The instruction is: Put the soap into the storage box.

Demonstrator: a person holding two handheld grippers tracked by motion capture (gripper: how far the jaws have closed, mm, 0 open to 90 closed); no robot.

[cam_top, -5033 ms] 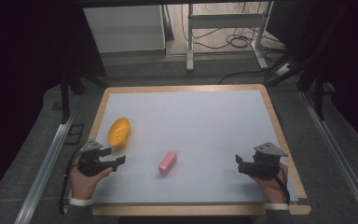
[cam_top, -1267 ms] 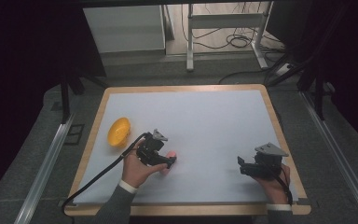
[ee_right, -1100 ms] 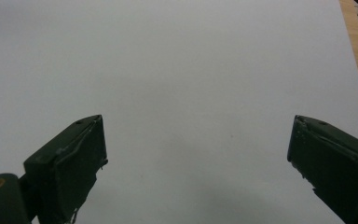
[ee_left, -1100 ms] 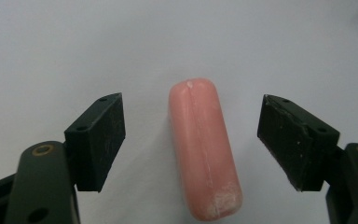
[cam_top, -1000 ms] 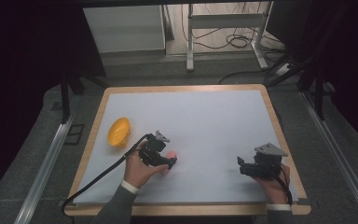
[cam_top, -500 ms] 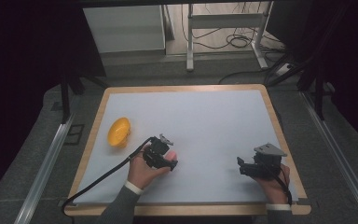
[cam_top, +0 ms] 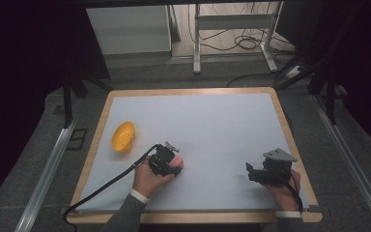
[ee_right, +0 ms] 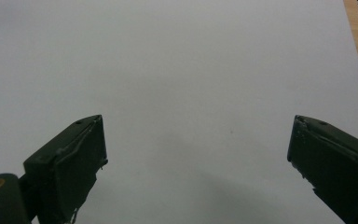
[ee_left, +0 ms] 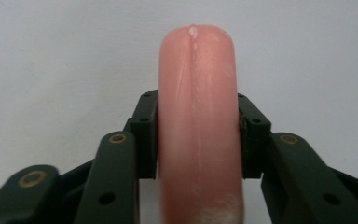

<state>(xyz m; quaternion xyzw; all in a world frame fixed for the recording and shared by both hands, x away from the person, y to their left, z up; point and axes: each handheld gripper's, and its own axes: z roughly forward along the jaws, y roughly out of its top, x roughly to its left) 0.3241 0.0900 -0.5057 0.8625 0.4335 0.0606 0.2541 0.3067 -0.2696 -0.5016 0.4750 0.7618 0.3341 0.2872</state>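
Gripping: the left tool has just been closing and now clamps the pink sausage by its sides.
Sausage place: on the white tabletop, about 7 o'clock from its middle.
Right tool: jaws wide apart, nothing between, at 4 o'clock.
Orange bowl: at 9 o'clock.

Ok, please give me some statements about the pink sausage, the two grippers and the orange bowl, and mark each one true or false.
1. The left gripper is shut on the pink sausage. True.
2. The right gripper holds the orange bowl. False: its jaws stand open over bare white table.
3. The orange bowl lies left of the sausage in the high view. True.
4. The sausage lies inside the bowl. False: it is apart from the bowl, between the left gripper's jaws.
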